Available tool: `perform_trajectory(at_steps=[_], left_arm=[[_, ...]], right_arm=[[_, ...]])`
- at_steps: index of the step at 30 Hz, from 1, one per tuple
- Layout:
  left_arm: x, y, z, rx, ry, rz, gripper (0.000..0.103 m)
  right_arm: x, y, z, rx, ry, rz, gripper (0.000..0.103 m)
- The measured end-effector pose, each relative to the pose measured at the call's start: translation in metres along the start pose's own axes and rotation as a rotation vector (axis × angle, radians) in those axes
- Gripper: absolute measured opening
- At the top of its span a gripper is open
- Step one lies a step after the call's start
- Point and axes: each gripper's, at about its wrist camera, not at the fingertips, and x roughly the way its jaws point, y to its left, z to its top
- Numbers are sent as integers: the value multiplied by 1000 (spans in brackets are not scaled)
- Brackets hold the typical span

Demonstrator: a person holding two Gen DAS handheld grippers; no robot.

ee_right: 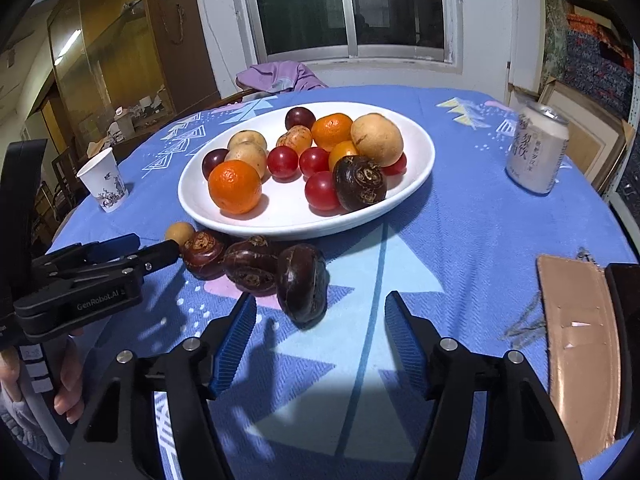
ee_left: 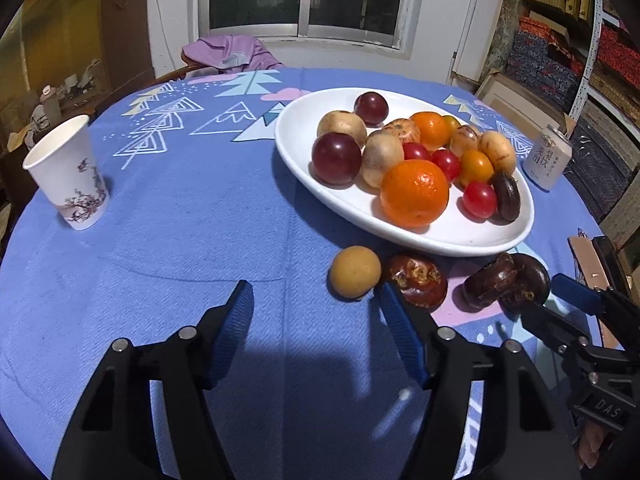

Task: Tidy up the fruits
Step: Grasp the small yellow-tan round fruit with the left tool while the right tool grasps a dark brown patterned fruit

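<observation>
A white oval plate (ee_left: 360, 216) (ee_right: 280, 228) holds oranges, red tomatoes, plums and tan fruits. In front of it on the blue cloth lie a small tan fruit (ee_left: 354, 267) (ee_right: 180, 232) and three dark water chestnuts (ee_left: 418, 278) (ee_right: 250, 264). My left gripper (ee_left: 316, 296) (ee_right: 154, 245) is open, its right fingertip between the tan fruit and the nearest chestnut, with nothing between the pads. My right gripper (ee_right: 320, 308) (ee_left: 550, 300) is open too. The rightmost chestnut (ee_right: 302, 288) (ee_left: 528, 278) sits just at its fingertips, nearer the left finger and untouched by the pads.
A paper cup (ee_left: 68, 176) (ee_right: 104, 180) stands at the table's left edge and a white drink can (ee_left: 548, 158) (ee_right: 536, 148) at the right. A brown flat case (ee_right: 580, 352) lies near right. A hand (ee_right: 68, 384) holds the left gripper's handle.
</observation>
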Motion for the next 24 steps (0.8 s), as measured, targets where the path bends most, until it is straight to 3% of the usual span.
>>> perform_trajectory(at_steps=[2, 10, 14, 16, 17, 24], left_arm=[[3, -1, 3, 0, 1, 9, 64], [12, 0, 14, -2, -10, -3, 64], [24, 5, 20, -28, 27, -34, 64], [24, 4, 19, -25, 24, -45, 58], [24, 2, 19, -8, 26, -58, 50], [20, -2, 16, 1, 22, -89, 32]], right_arm=[[7, -3, 3, 26, 20, 17, 51], [15, -4, 6, 40, 38, 28, 35], [15, -5, 6, 39, 38, 27, 31], [15, -5, 6, 38, 40, 27, 31], [15, -5, 6, 37, 39, 27, 31], [16, -8, 7, 61, 36, 39, 30]])
